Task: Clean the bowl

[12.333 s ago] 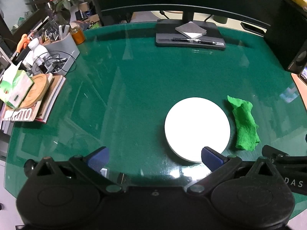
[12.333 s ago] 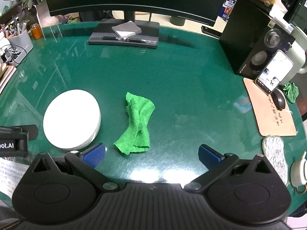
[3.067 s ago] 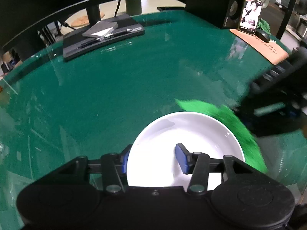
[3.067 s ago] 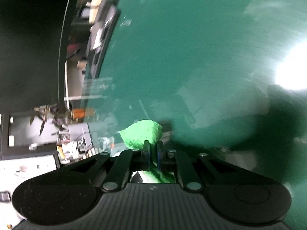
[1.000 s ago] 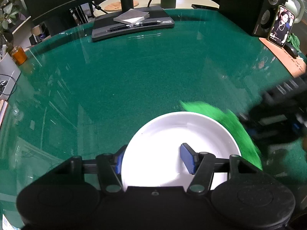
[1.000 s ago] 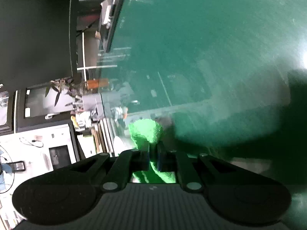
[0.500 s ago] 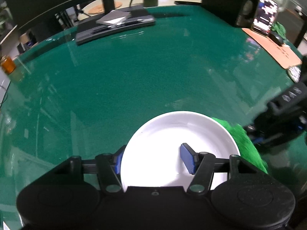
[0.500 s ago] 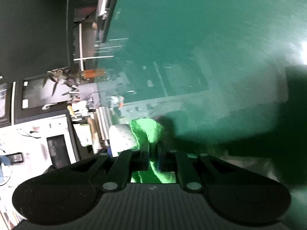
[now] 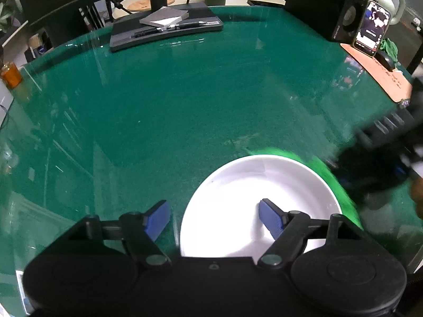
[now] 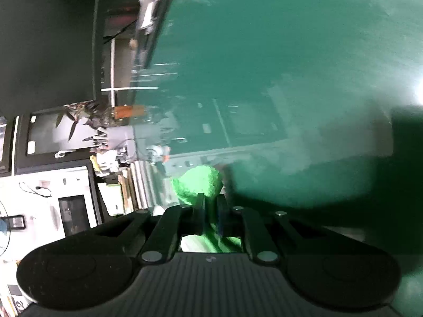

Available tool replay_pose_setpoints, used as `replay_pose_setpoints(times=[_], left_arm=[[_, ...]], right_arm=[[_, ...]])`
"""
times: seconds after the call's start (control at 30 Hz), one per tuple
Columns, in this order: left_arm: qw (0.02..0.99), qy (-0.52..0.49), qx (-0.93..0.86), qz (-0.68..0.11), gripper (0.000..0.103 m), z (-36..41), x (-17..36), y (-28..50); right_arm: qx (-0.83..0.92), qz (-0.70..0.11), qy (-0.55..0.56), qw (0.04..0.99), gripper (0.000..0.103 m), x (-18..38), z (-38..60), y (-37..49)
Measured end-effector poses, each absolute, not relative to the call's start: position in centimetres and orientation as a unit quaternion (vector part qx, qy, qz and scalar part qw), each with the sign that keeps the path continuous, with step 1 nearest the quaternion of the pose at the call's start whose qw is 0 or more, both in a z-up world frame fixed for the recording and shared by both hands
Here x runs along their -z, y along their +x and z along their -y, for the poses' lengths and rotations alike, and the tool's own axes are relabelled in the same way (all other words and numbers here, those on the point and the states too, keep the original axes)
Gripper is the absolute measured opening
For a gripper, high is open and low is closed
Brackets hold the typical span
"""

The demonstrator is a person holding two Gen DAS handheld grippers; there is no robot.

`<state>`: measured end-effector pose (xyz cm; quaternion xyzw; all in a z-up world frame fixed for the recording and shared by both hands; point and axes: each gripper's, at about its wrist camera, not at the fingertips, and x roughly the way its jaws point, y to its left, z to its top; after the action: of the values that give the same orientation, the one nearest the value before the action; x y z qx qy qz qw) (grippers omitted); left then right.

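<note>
Bowl: white, upright on green bench. My left claw: closing, bowl's near-left rim between its pads, untouched. My right claw: clenched on cloth, at bowl's right rim.

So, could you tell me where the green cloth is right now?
The green cloth is pinched in the right gripper, pressed along the white bowl's far-right outer rim in the left wrist view.

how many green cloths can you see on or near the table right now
2. One green cloth is pinched in the right hand-held gripper, against the far rim of the white bowl. A second green cloth lies behind the phone, far right. Others may be hidden.
</note>
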<state>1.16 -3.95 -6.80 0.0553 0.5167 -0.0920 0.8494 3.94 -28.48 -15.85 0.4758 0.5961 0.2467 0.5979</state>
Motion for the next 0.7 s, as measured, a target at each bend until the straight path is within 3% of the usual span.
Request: replay_pose_setpoints(times=[0.2,0.7], left_arm=[[0.843,0.063,0.071,-0.529,0.022,3.4,5.9,-0.1],[0.839,0.082,0.073,-0.532,0.028,3.6,6.5,0.0]], right_arm=[[-0.239,-0.581,0.506,0.591,0.006,16.1,29.9,3.0],[-0.269,-0.583,0.496,0.585,0.007,15.9,24.8,8.1]])
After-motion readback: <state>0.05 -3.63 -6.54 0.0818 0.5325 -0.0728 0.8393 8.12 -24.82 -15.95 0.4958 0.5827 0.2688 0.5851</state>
